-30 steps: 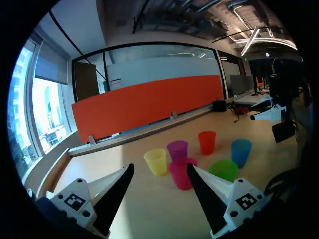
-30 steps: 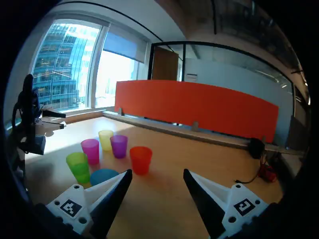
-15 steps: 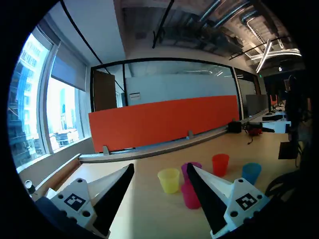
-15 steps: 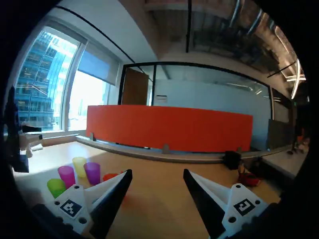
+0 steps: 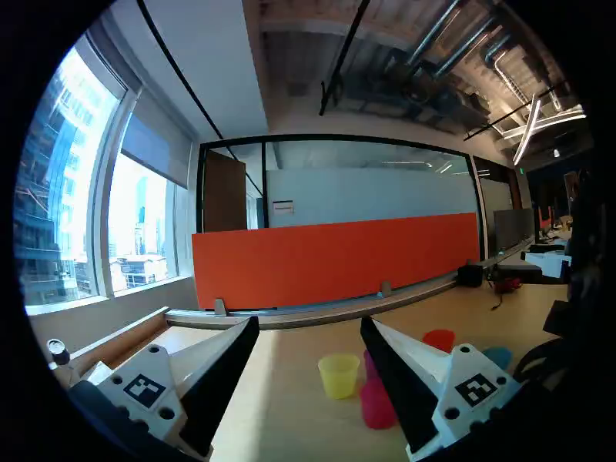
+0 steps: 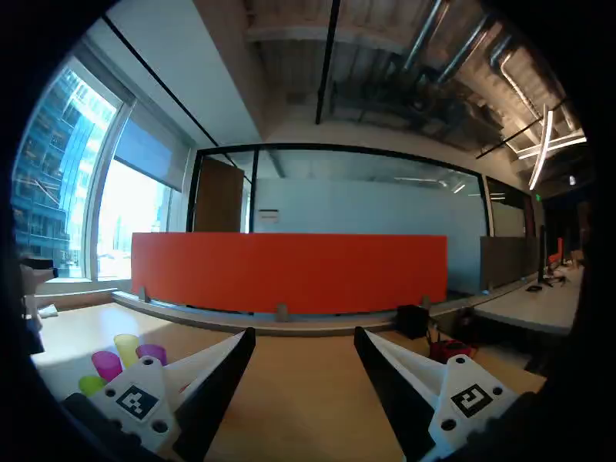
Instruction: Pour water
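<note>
My left tool (image 5: 308,320) is spread wide and grips nothing, its fingers reaching out over the counter (image 5: 285,416). In the left gripper view the cups stand low in the picture, between 6 and 4 o'clock. The yellow cup (image 5: 339,375) is upright just beyond my fingertips. The pink cup (image 5: 376,403) is just beside it, nearer to me and partly hidden behind one finger. A sliver of the purple cup (image 5: 369,362) peeks out by that same finger (too little shows to say more). The red cup (image 5: 439,339) and blue cup (image 5: 500,356) sit farther off toward 4 o'clock.

My right tool (image 6: 304,333) is likewise wide open and empty above the counter. In the right gripper view the cups huddle at about 8 o'clock, beyond one finger: yellow, pink and purple close together, the green cup (image 6: 91,383) nearest me. An orange panel (image 6: 285,271) runs along the counter's far side at 12 o'clock.
</note>
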The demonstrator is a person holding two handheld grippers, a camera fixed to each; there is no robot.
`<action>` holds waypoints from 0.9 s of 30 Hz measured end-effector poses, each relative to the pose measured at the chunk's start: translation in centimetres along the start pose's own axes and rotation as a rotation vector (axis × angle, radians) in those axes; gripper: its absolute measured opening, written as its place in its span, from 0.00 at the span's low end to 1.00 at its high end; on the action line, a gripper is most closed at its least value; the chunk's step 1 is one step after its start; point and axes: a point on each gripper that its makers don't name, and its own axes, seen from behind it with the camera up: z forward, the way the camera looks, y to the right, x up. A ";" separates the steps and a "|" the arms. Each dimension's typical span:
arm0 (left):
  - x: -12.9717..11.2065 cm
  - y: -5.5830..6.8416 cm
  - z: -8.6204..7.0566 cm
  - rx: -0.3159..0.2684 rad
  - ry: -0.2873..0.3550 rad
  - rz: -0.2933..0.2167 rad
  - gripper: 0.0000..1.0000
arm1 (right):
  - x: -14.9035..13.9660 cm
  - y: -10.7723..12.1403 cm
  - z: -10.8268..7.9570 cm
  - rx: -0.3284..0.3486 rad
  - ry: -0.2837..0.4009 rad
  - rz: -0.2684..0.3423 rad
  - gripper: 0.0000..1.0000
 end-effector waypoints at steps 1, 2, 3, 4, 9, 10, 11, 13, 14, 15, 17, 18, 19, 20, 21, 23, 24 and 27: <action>0.0 -0.2 0.0 0.008 0.001 -0.002 0.98 | 0.1 0.0 -0.1 -0.008 0.003 0.000 0.99; -0.1 -0.4 0.0 0.018 0.002 -0.003 0.98 | 0.2 0.1 -0.2 -0.016 0.007 0.000 0.99; -0.1 -0.6 -0.1 0.026 0.002 -0.005 0.98 | 0.3 0.1 -0.3 -0.023 0.010 0.001 0.99; -0.3 -0.7 -0.1 0.031 -0.001 -0.004 0.98 | 0.4 0.1 -0.4 -0.025 0.011 0.002 0.99; -1.2 -1.2 -0.2 0.048 -0.020 0.003 0.98 | 0.5 -0.1 -0.8 -0.028 0.013 0.009 0.99; -1.3 -1.3 -0.2 0.052 -0.021 0.002 0.98 | 0.5 -0.1 -0.8 -0.031 0.012 0.010 0.99; -1.5 -1.4 -0.2 0.056 -0.022 0.001 0.98 | 0.4 0.0 -0.8 -0.035 0.010 0.010 0.99; -1.8 -1.6 -0.2 0.064 -0.022 -0.001 0.98 | 0.3 0.1 -0.8 -0.041 0.009 0.013 0.99; -1.9 -1.7 -0.2 0.067 -0.022 -0.002 0.98 | 0.3 0.2 -0.8 -0.043 0.009 0.016 0.99; -2.1 -1.8 -0.2 0.071 -0.022 -0.004 0.98 | 0.2 0.2 -0.8 -0.045 0.010 0.019 0.99; -2.5 -2.1 -0.2 0.078 -0.025 -0.003 0.98 | 0.3 0.1 -0.9 -0.040 0.009 0.027 0.99; -2.7 -2.2 -0.2 0.082 -0.026 -0.002 0.98 | 0.3 0.0 -1.0 -0.037 0.008 0.030 0.99; -2.9 -2.3 -0.2 0.087 -0.027 0.001 0.98 | 0.3 -0.1 -1.1 -0.034 0.008 0.030 0.99; -3.1 -2.5 -0.3 0.092 -0.028 0.006 0.98 | 0.3 -0.2 -1.2 -0.029 0.009 0.030 0.99; -3.3 -2.6 -0.3 0.097 -0.029 0.009 0.98 | 0.3 -0.3 -1.2 -0.026 0.009 0.031 0.99; -3.7 -2.7 -0.3 0.103 -0.028 0.018 0.98 | 0.3 -0.3 -1.3 -0.023 0.013 0.026 0.99; -3.9 -2.7 -0.3 0.105 -0.028 0.021 0.98 | 0.4 -0.4 -1.4 -0.022 0.015 0.024 0.99; -4.6 -2.6 -0.3 0.110 -0.029 0.025 0.98 | 0.5 -0.5 -1.6 -0.022 0.018 0.022 0.99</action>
